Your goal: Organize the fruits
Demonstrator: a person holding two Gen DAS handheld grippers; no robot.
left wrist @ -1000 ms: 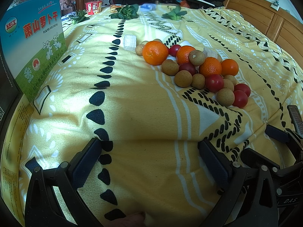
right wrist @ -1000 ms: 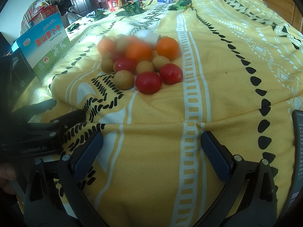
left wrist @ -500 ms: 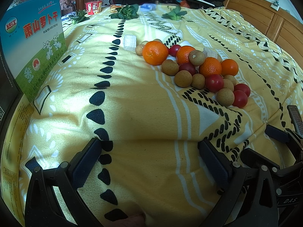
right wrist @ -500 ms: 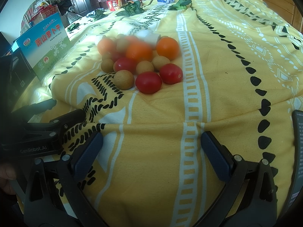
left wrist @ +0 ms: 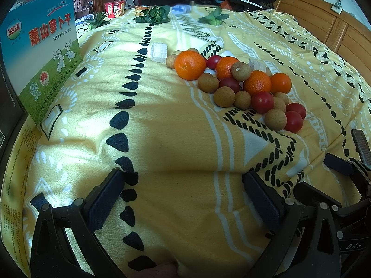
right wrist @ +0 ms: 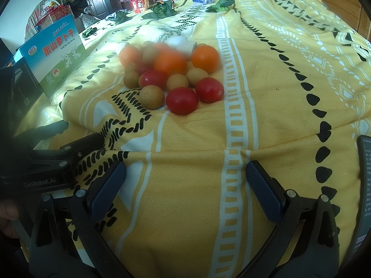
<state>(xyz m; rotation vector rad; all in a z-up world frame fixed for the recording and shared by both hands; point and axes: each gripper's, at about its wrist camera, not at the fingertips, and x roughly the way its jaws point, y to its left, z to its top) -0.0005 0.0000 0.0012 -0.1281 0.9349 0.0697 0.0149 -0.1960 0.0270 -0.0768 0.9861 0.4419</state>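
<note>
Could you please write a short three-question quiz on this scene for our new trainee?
1. True or false: the left gripper is shut on an orange.
2. What does the fruit pile rest on? A) wooden tray B) yellow patterned blanket C) plate
3. Fill in: the blue and green box stands to the ____ of the fruit in both views.

Key: 1 false, both it and the right gripper are open and empty; 2 B; 3 left.

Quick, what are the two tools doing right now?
Left tool: open, holding nothing.
Right tool: open, holding nothing.
</note>
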